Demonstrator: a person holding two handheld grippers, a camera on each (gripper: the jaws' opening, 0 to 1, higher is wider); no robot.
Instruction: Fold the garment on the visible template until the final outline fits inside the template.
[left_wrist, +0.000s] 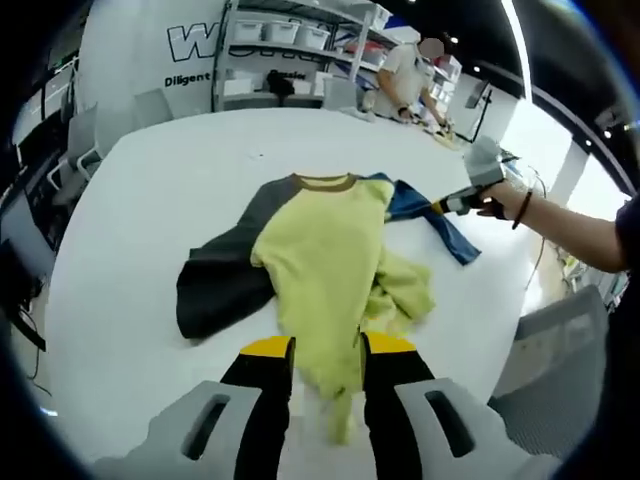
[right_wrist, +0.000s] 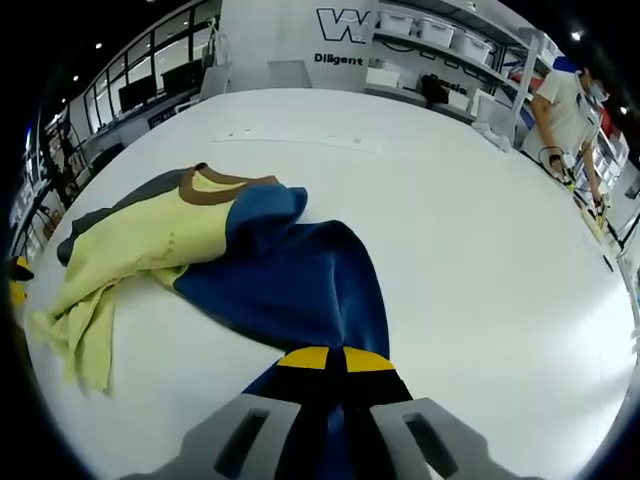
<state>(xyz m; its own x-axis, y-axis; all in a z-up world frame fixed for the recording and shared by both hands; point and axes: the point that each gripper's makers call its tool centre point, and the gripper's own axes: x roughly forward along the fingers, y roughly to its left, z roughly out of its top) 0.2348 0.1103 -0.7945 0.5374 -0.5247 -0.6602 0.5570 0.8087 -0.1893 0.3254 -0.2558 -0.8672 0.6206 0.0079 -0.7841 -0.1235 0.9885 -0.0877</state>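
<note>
Shirt (left_wrist: 320, 250) lies mid tabletop (left_wrist: 170, 190). Left claw (left_wrist: 328, 352) pinches its yellow hem, right claw (right_wrist: 335, 358) pinches its blue sleeve (right_wrist: 300, 280). Pull too hard & shirt could bunch up, w/ a crooked fold.

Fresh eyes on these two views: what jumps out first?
The colour-blocked garment in the middle of the white table: a yellow-green front panel, a dark grey sleeve spread to one side, a blue sleeve to the other. The right gripper is shut on the blue sleeve's end, and the left gripper straddles the yellow hem. A person works at the table's far edge.
</note>
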